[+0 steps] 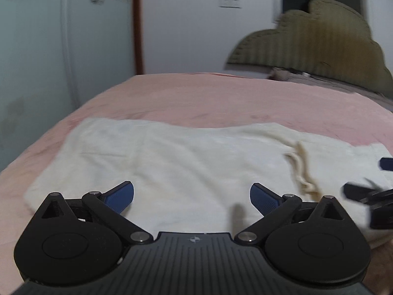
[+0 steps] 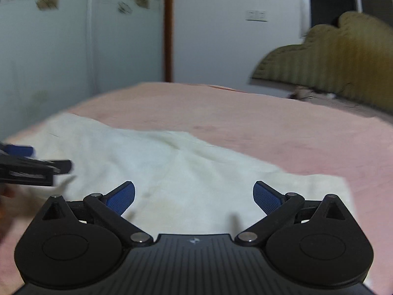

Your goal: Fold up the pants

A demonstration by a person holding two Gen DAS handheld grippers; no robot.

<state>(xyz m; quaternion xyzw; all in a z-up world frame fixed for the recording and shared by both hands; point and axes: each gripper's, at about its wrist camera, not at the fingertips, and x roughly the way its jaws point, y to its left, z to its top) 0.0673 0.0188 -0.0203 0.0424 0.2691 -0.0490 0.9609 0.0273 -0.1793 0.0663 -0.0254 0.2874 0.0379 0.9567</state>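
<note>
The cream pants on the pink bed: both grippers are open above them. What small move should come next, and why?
Probably lower the left gripper onto the near edge of the pants and close on it. Both it and the right gripper are open and hold nothing, and the pants lie spread on the bed.

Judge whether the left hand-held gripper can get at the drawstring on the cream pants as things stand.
Probably yes: the left hand-held gripper is open above the pants, and the drawstring lies exposed just right of it, nothing between.
</note>
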